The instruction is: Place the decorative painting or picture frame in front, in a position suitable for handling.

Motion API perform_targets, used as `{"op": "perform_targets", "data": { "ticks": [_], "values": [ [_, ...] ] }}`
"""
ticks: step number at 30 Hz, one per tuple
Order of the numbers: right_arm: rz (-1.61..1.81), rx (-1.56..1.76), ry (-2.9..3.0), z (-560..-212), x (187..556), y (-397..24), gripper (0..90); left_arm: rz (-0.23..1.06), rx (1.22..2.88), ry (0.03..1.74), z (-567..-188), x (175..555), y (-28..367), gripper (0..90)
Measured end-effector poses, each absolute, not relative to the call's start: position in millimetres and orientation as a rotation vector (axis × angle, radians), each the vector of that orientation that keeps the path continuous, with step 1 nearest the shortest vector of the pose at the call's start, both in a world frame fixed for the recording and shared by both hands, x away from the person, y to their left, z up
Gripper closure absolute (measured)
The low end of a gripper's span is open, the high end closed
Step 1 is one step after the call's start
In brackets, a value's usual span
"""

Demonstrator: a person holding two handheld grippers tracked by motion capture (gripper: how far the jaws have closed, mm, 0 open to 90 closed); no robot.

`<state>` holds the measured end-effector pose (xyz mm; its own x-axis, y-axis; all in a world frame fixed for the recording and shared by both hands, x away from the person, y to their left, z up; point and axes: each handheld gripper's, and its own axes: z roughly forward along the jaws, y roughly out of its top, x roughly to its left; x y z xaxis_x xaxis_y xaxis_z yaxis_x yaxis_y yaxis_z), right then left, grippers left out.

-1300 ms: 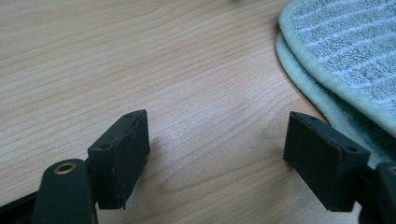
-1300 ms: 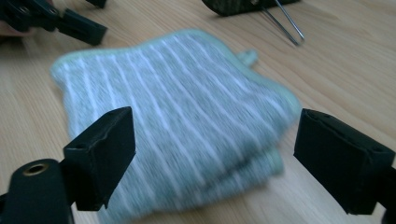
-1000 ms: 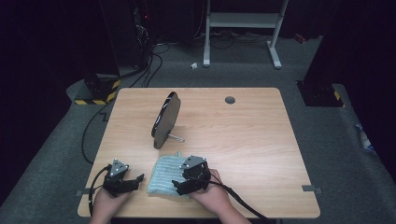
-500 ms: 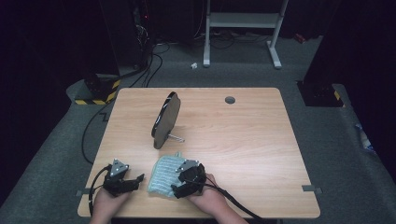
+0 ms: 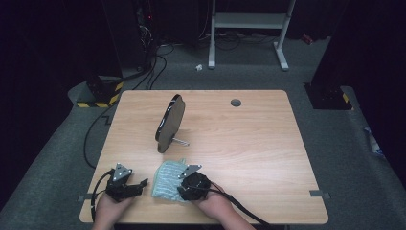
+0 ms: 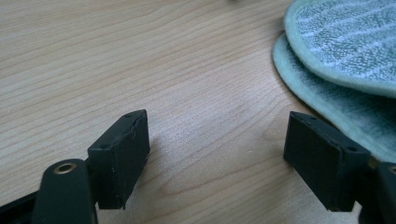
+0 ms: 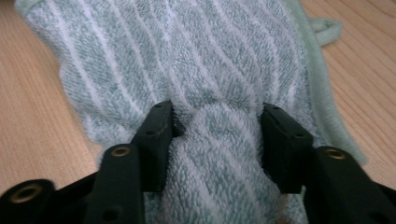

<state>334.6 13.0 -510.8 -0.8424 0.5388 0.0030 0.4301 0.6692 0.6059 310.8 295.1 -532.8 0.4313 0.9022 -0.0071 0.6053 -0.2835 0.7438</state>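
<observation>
A pale green striped towel lies folded near the table's front edge, and its rounded hem shows in the left gripper view. My right gripper rests on its right part. Its jaws have just been closing, and in the right gripper view they pinch a raised bunch of the towel between the pads. My left gripper lies on bare wood just left of the towel. Its jaws stand wide apart with nothing between them.
A round dark disc stands tilted on a thin metal stand behind the towel, mid-table. A cable hole sits near the far edge of the wooden table. Cables and a white frame lie on the floor beyond.
The right gripper has shifted slightly toward the near edge and its jaws have closed, gathering a fold of towel. The left gripper has stayed put.
</observation>
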Motion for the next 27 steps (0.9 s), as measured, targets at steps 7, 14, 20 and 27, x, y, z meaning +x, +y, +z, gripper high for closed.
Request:
{"op": "perform_targets", "data": {
  "ticks": [7,14,20,27],
  "values": [
    [0.949,0.752,2.694,-511.9,327.3,13.8,64.9,0.556,2.002,1.266,-532.9,310.9,295.1,22.5],
    [1.004,0.734,2.683,-513.5,326.7,9.6,67.7,0.556,2.002,1.267,-532.7,310.9,295.1,22.6],
    [1.027,0.732,2.673,-505.8,325.7,4.6,68.0,0.555,2.003,1.265,-532.7,310.9,295.1,22.6],
    [1.093,0.748,2.626,-493.9,325.0,-4.1,67.8,0.552,2.004,1.263,-532.7,310.7,295.0,22.7]
  ]
}}
